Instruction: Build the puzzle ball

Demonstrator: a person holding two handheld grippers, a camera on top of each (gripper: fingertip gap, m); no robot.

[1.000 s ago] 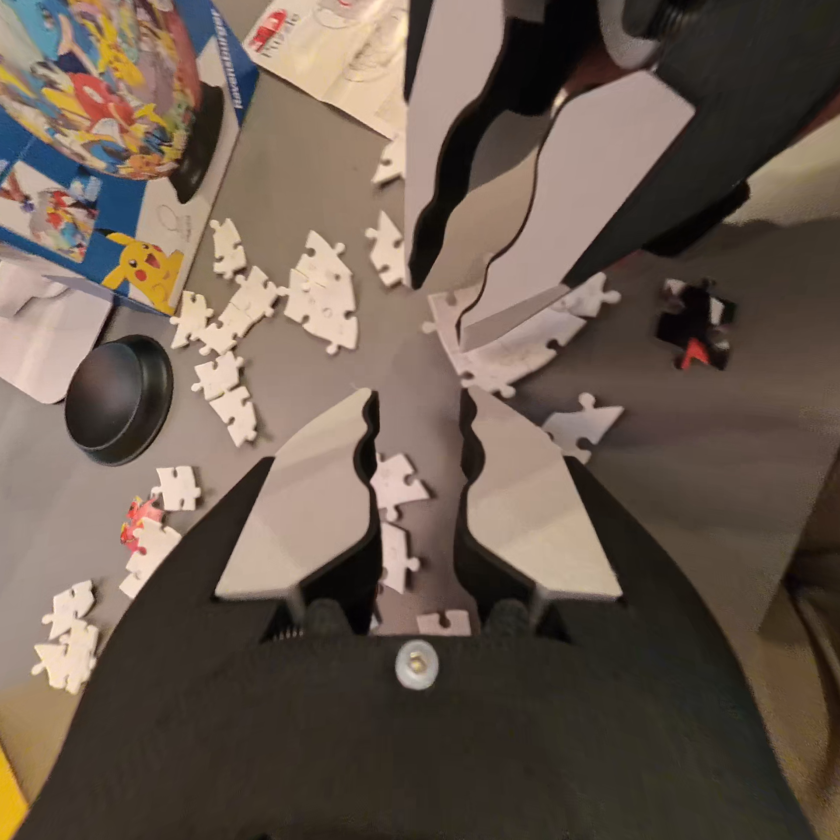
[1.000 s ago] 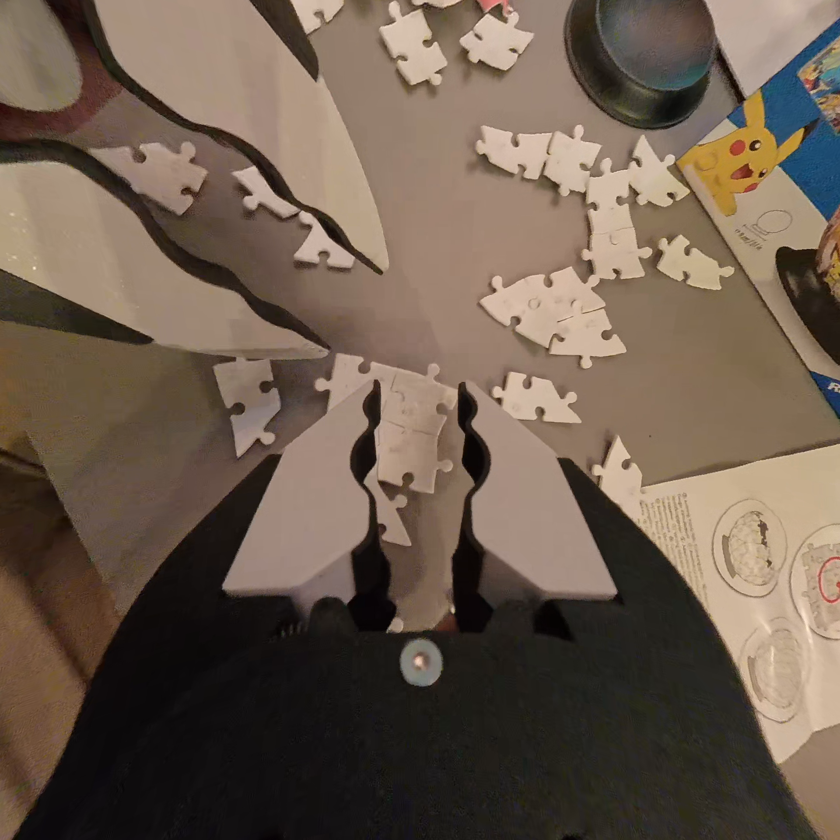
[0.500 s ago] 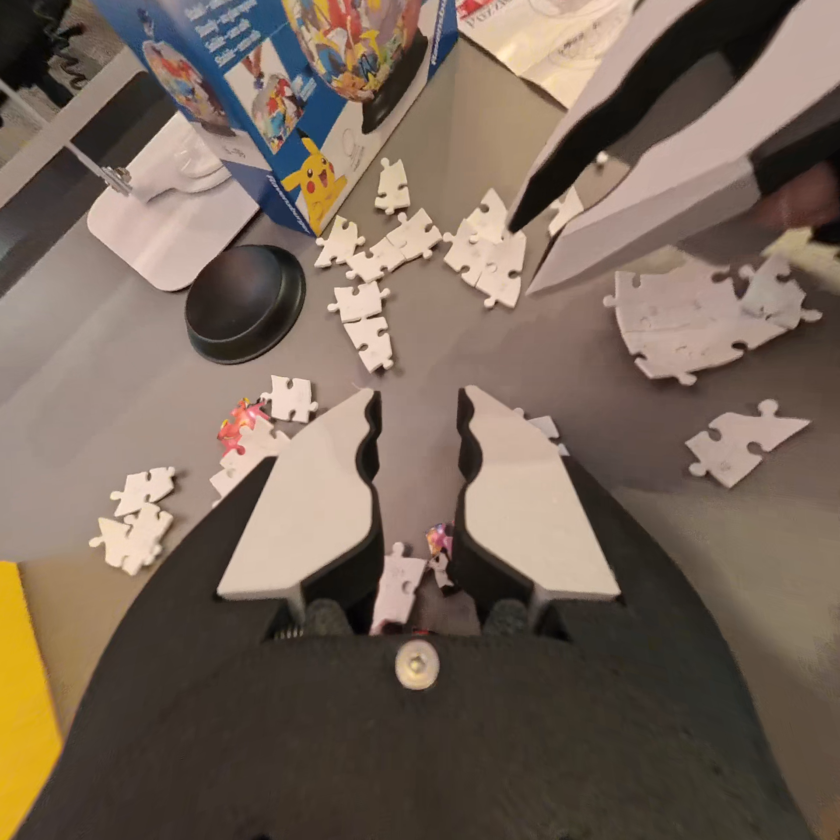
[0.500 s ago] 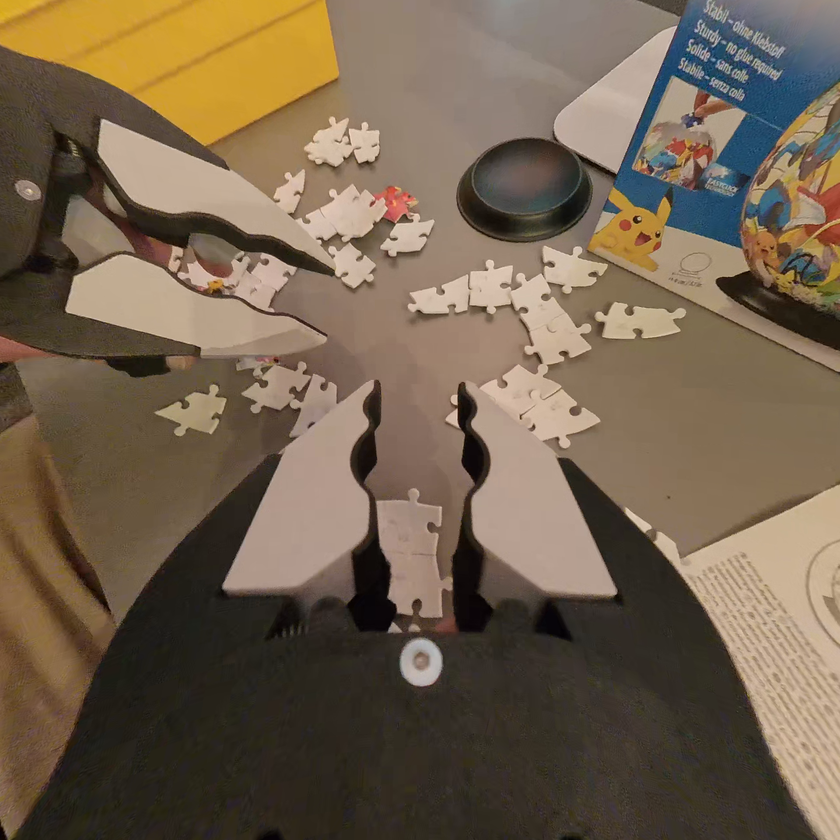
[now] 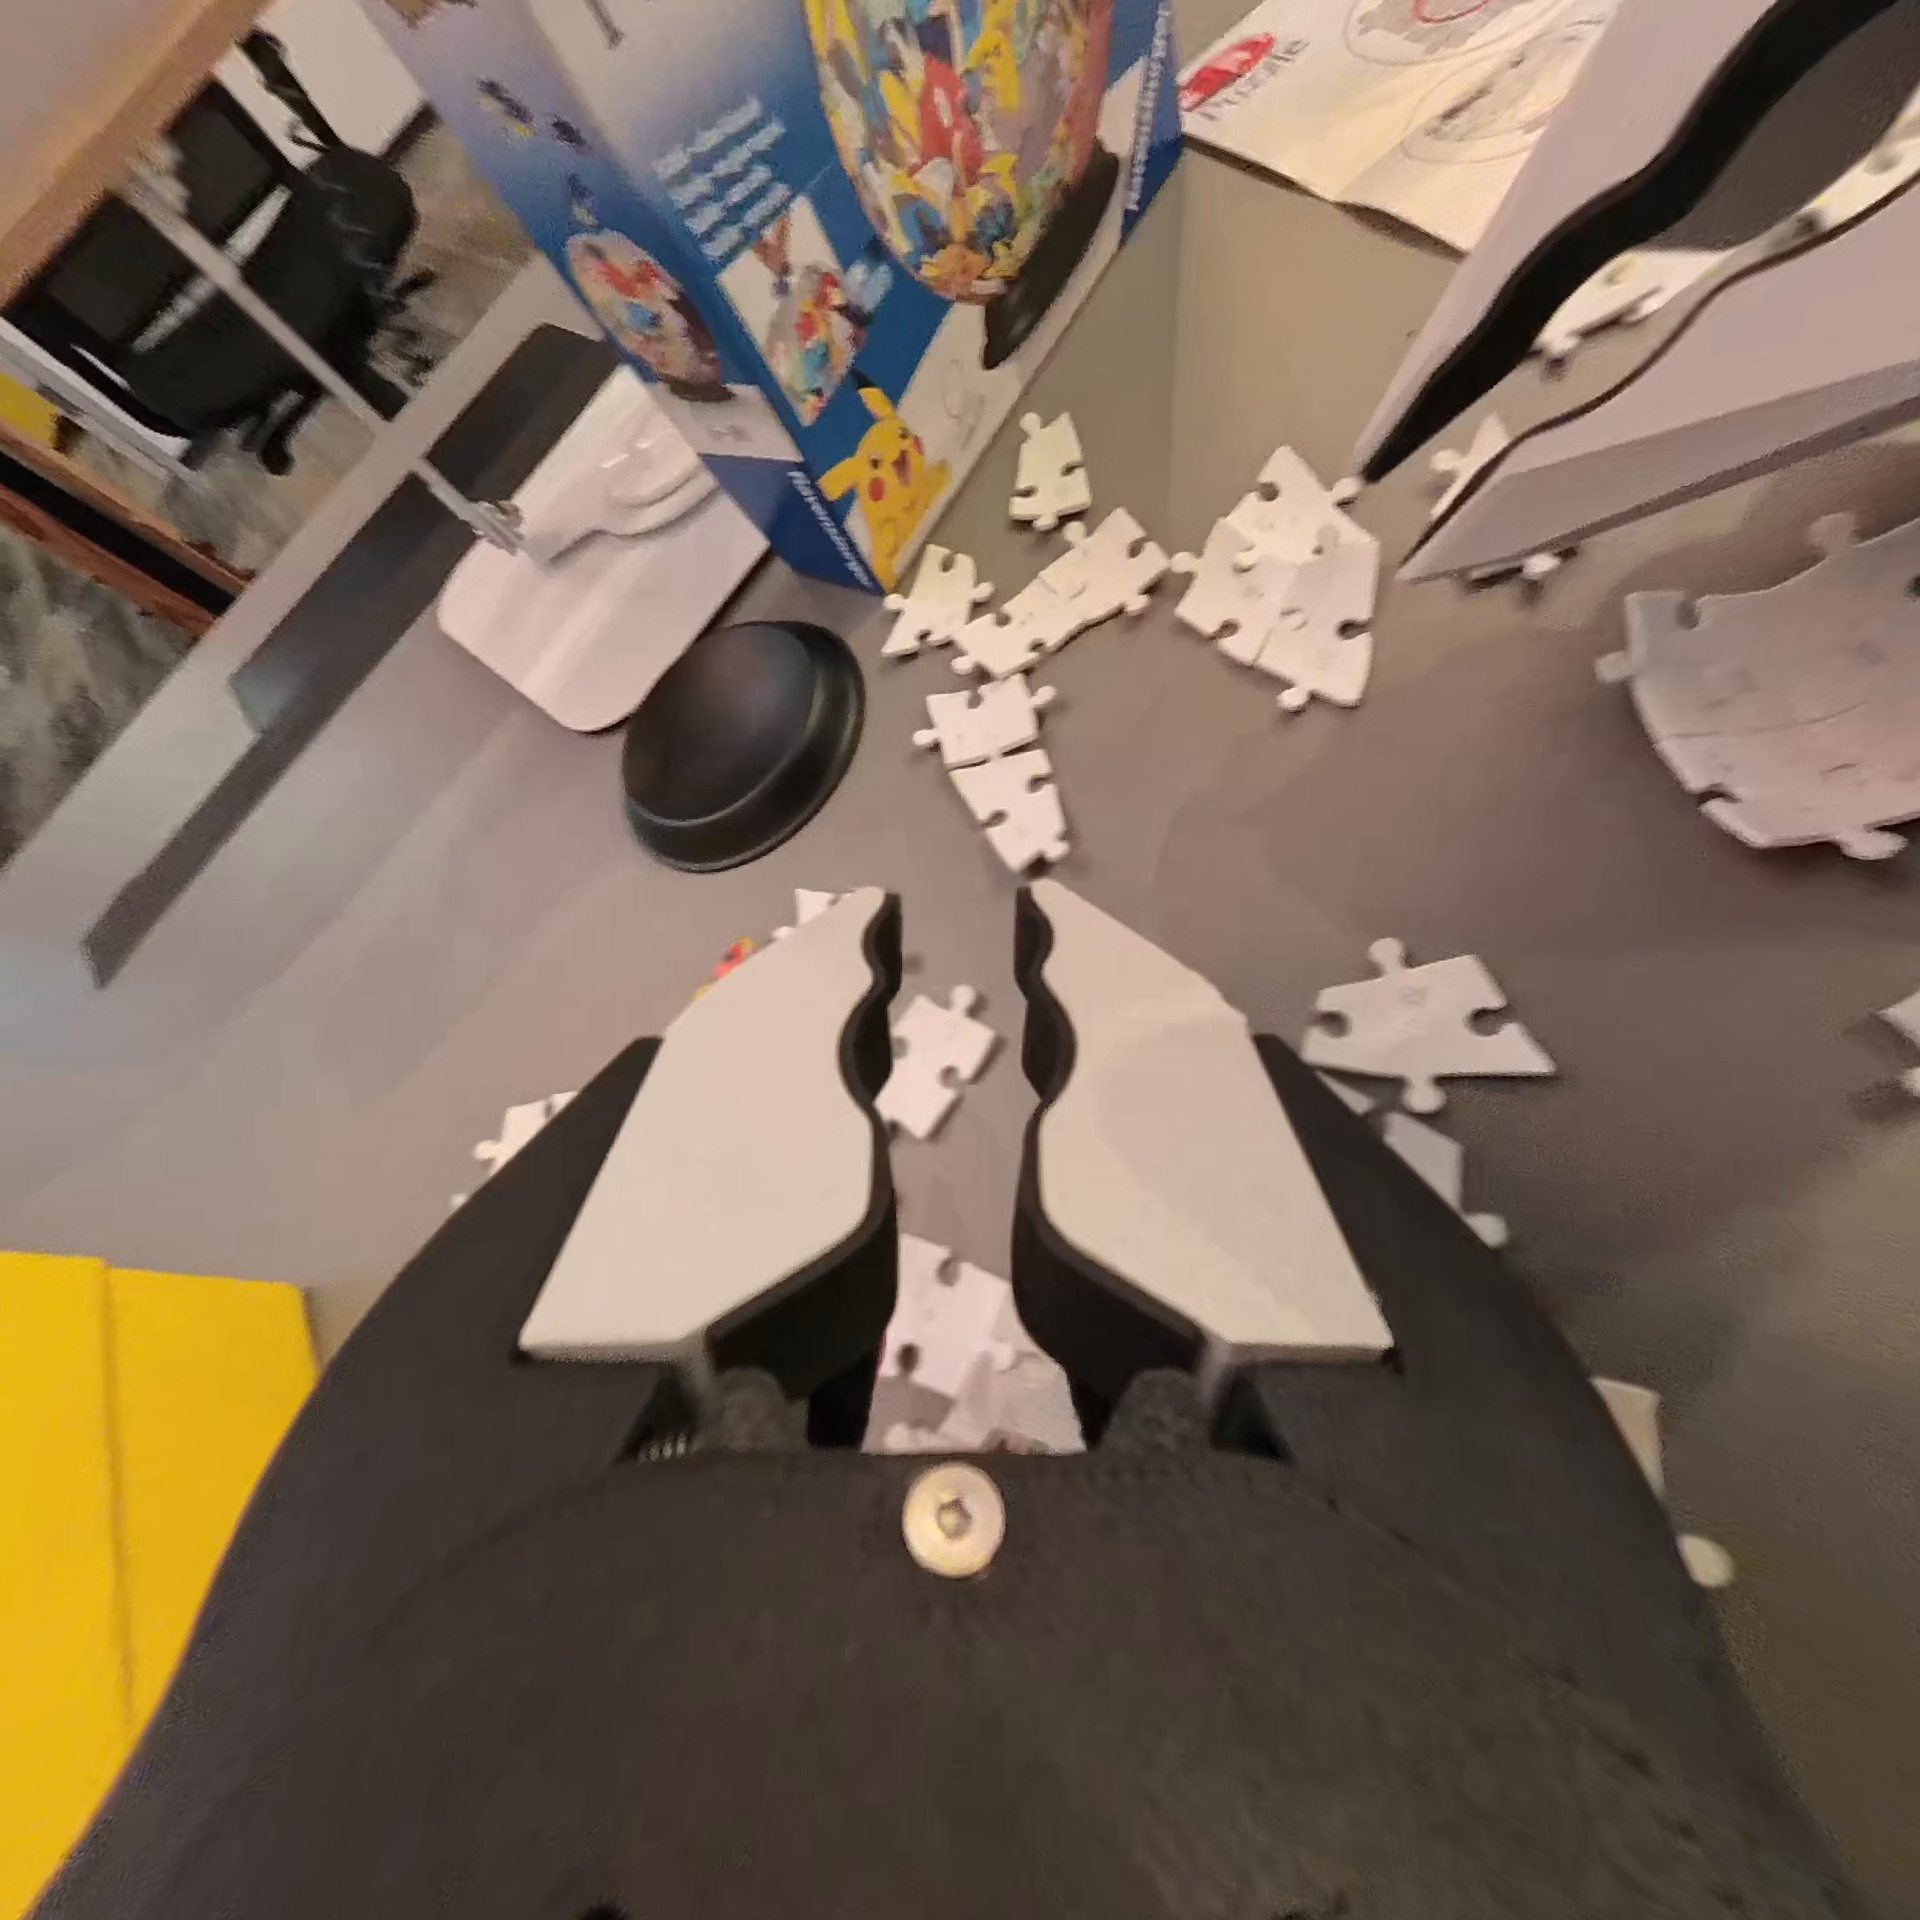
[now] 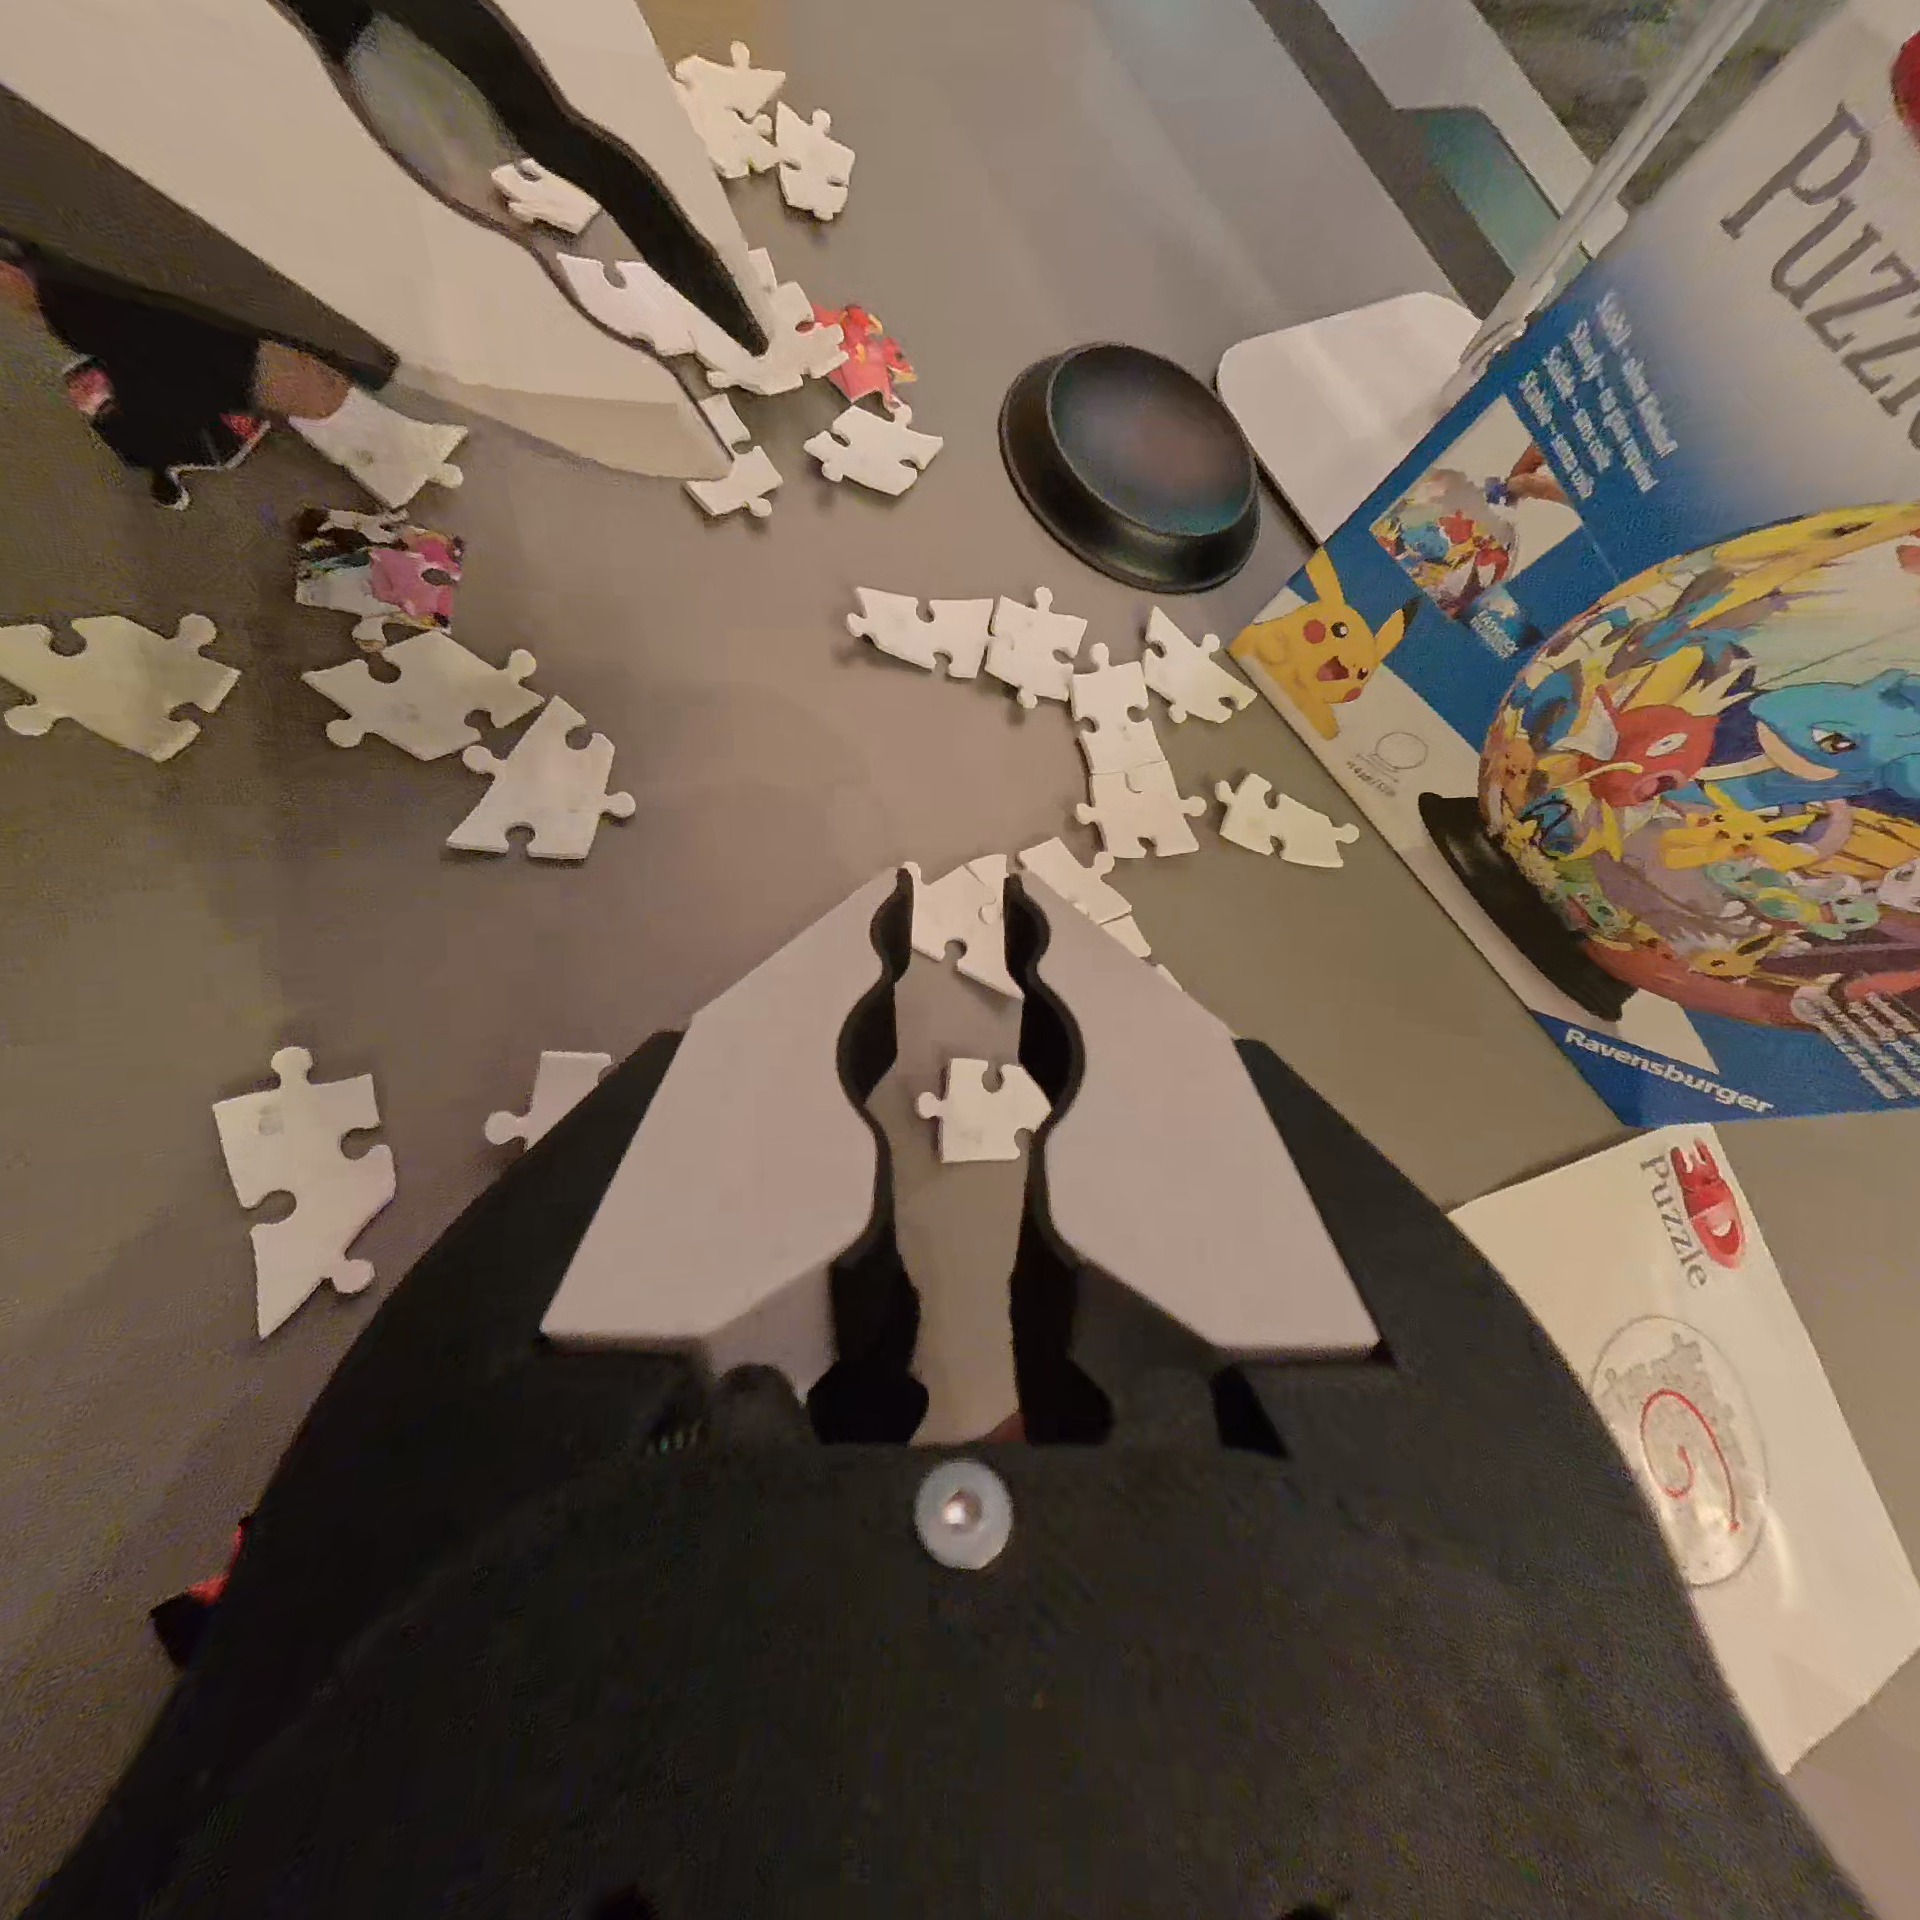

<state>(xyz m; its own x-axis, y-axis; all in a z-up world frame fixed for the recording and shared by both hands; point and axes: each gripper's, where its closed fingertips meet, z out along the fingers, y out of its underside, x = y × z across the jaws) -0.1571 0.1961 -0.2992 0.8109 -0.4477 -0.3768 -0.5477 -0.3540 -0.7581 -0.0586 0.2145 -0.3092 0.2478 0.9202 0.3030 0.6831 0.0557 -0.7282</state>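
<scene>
White, face-down puzzle pieces (image 5: 1278, 592) lie scattered on the grey table (image 5: 1195, 831), some joined in small clusters (image 6: 1117, 717). A larger curved joined section (image 5: 1766, 727) lies at the right. My left gripper (image 5: 956, 914) is open and empty, low over a loose piece (image 5: 935, 1060). My right gripper (image 6: 958, 883) is open and empty over a small cluster (image 6: 961, 920) and a single piece (image 6: 982, 1107). Each gripper also shows in the other's view, the right gripper (image 5: 1382, 520) at the top right and the left gripper (image 6: 738, 405) at the top left. The black ball stand (image 6: 1132, 468) sits beyond the pieces.
The blue puzzle box (image 6: 1610, 675) stands at the far side, with a white base plate (image 5: 592, 582) beside it. An instruction sheet (image 6: 1714, 1455) lies at the right. A few pieces lie face-up, coloured (image 6: 379, 566). A yellow object (image 5: 104, 1455) sits at the left edge. One gripper's finger ends stand about 11 cm off the other's. My right gripper's tips are some 6 cm from the single piece (image 6: 982, 1107).
Both grippers have swung away from the curved joined section. The left now sits low by the black stand's pieces, the right over the clusters near the box. Both stay open.
</scene>
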